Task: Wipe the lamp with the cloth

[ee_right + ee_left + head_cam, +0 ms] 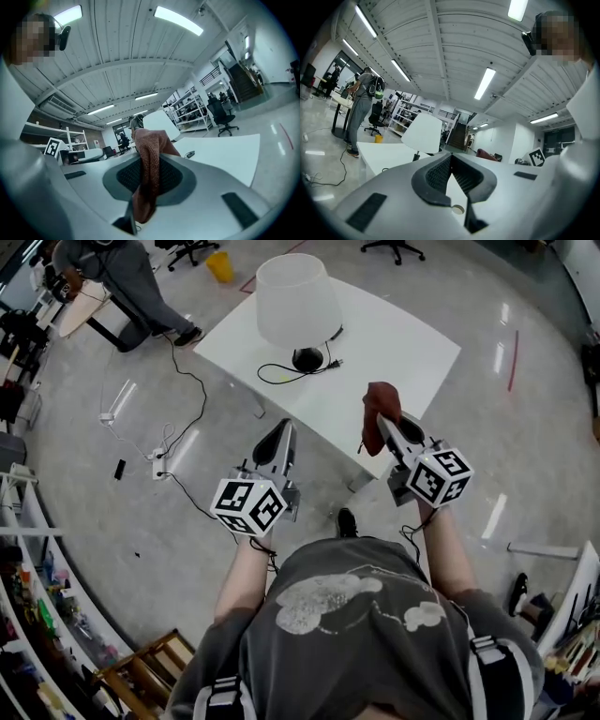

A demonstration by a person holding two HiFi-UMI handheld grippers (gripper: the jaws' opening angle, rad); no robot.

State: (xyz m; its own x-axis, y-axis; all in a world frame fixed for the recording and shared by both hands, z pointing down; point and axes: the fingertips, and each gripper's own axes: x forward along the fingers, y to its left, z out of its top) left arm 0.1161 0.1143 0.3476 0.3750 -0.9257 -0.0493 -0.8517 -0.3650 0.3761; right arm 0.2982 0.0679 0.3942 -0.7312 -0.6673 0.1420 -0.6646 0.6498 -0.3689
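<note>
Lamp (292, 298) on counter (408, 352), far-left side; cord (274, 377) just in front. Cloth (379, 401) over near corner in R hand-held gripper (388, 426); L hand-held gripper (283, 430) off near-left edge.

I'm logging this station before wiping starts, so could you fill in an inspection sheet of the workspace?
Surface: white table, bare apart from the lamp and its cord.
Job's things: lamp stands upright at the table's far side; cloth hangs from the right gripper.
Clutter: nothing seen on the table.
Grippers: left gripper has its fingers together and holds nothing; right gripper is clamped on the cloth; both are short of the lamp.
Cables: lamp cord loops on the table; floor cable trails left of it.
Surroundings: standing person, yellow bin, office chair.
</note>
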